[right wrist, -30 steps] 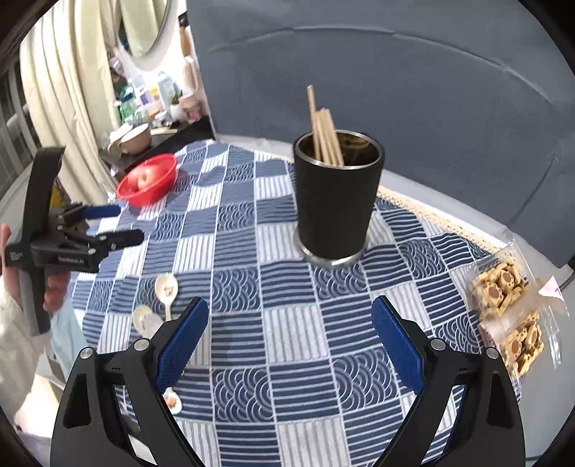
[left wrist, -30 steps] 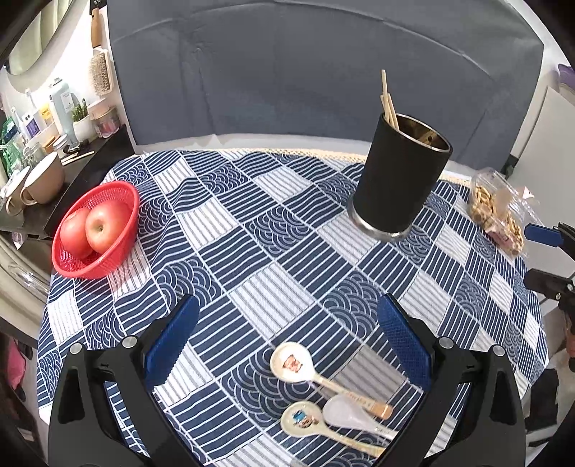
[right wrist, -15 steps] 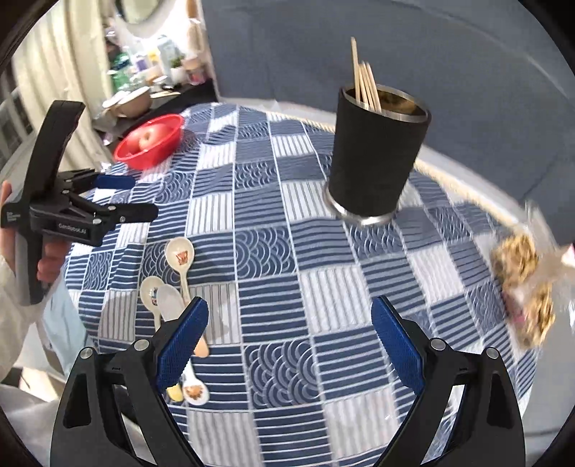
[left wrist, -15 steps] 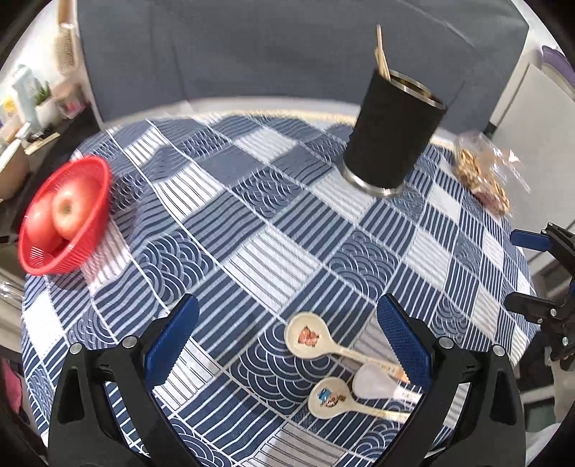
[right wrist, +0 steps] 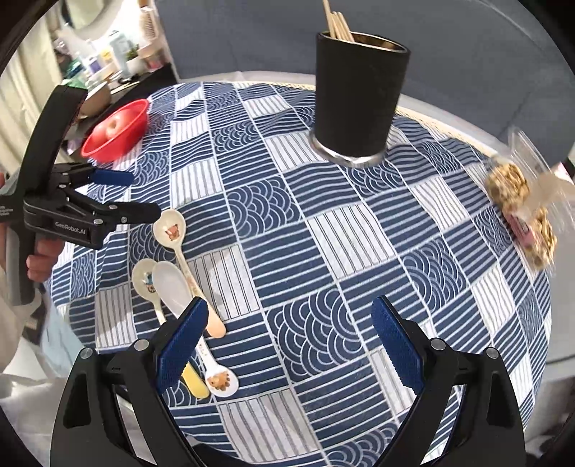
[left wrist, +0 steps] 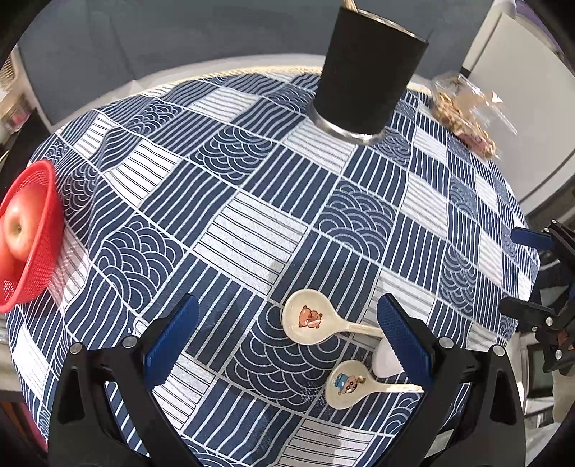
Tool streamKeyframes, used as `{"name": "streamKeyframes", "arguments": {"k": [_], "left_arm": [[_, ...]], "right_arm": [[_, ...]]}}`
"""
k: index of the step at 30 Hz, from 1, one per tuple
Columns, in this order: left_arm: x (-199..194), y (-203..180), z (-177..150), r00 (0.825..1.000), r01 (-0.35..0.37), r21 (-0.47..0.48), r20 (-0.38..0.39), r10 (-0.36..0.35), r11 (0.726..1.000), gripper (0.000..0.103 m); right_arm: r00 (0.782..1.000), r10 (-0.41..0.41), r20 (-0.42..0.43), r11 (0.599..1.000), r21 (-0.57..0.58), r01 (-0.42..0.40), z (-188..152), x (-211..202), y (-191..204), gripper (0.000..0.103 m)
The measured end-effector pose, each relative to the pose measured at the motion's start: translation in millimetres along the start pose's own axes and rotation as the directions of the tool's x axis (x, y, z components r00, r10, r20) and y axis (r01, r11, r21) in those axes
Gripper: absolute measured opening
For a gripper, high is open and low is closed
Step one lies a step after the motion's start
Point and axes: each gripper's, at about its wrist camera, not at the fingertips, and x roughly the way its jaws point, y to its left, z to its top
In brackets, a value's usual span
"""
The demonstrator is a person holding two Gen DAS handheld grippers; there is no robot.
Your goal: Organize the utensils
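Three ceramic spoons lie together on the blue patterned tablecloth [left wrist: 251, 230]: a bear-print spoon [left wrist: 305, 318], a cartoon-print spoon [left wrist: 346, 384] and a plain white spoon [left wrist: 384, 361]. My left gripper [left wrist: 287, 337] hovers open just over them, the bear spoon's bowl between its fingers and the white spoon partly hidden by the right finger. The right wrist view shows the same spoons [right wrist: 169, 283] beside the left gripper [right wrist: 133, 194]. My right gripper [right wrist: 289, 343] is open and holds nothing, its left finger over the spoon handles. A black cup [right wrist: 359, 97] with chopsticks [right wrist: 336, 21] stands at the back.
A red basket [left wrist: 32, 233] with an apple [left wrist: 16, 230] sits at the table's left edge. A clear bag of snacks [right wrist: 521, 201] lies at the right edge. The right gripper [left wrist: 539, 280] shows at the right edge of the left wrist view. A blue-grey sofa back [right wrist: 449, 46] rises behind the table.
Both grippers have come closer to the table and tilted down. The spoons now sit higher and larger between the left fingers. Both stay open.
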Motion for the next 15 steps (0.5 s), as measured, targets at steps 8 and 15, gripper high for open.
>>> {"name": "streamKeyframes", "arguments": {"k": [8, 15], "left_arm": [[20.6, 1.6, -2.5, 0.994, 0.053, 0.038, -0.101, -0.049, 0.998, 0.080], [38.9, -2.6, -6.5, 0.980, 0.072, 0.088, -0.189, -0.054, 0.994, 0.019]], "right_arm": [[0.999, -0.035, 0.017, 0.995, 0.091, 0.033, -10.8, 3.1, 3.8, 0.088], [0.998, -0.057, 0.012, 0.992, 0.111, 0.055, -9.4, 7.1, 11.5, 0.088]]}}
